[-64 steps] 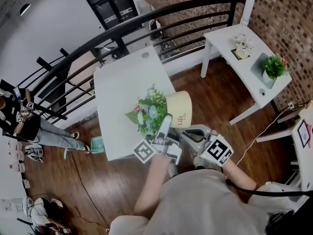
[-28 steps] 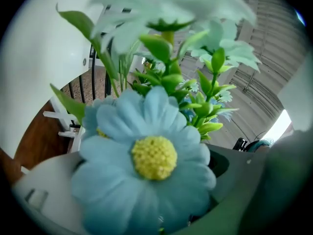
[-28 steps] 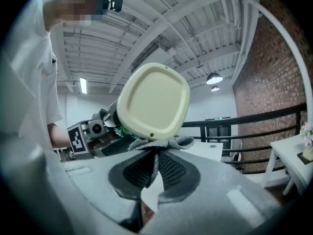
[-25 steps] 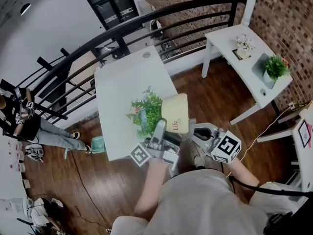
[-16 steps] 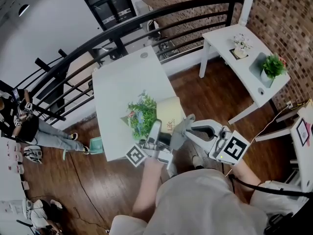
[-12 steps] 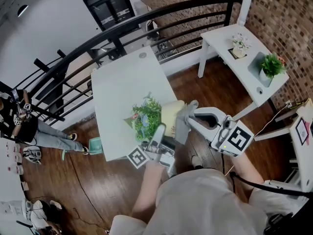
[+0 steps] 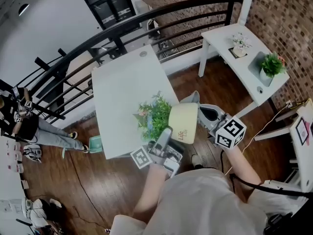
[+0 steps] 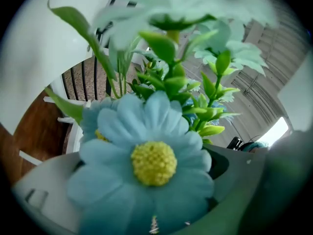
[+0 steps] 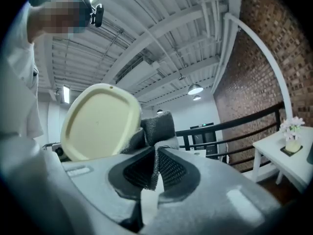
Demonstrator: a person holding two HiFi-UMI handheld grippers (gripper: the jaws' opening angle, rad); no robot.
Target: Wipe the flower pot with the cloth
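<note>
Flower pot (image 7: 185, 123), cream w/ dark lettering on its side, is tipped over sideways at the near right corner of the white table (image 7: 120, 82). Its mouth & greenery (image 7: 155, 114) point left over the tabletop. The base points right, past the table edge & above the wood floor (image 7: 210, 82). L gripper (image 7: 165, 135) comes in from the near side & its jaws are clamped at the pot's rim, right where plants meet pot. In the left gripper view a blue flower (image 8: 146, 165) w/ yellow centre fills the gap between the jaws, green leaves above it, so the pads themselves don't show there. R gripper (image 9: 155, 166) is at the pot's right, jaws closed tight on a grey cloth (image 9: 157, 127). A thin fold is pinched between the pads & the rest bunches up beyond the tips. In the right gripper view that bunch sits against the right edge of the pot's flat base (image 9: 100, 121), which faces the camera. Whether it presses or only touches, can't tell. Head view has the cloth at the far right end of the pot, by the base. Further right, well apart, a 2nd white table (image 7: 227, 38) stands by the brick wall (image 7: 288, 18) w/ small potted plants (image 7: 273, 66) on it. Black railing (image 7: 146, 21) runs along the far side.
</note>
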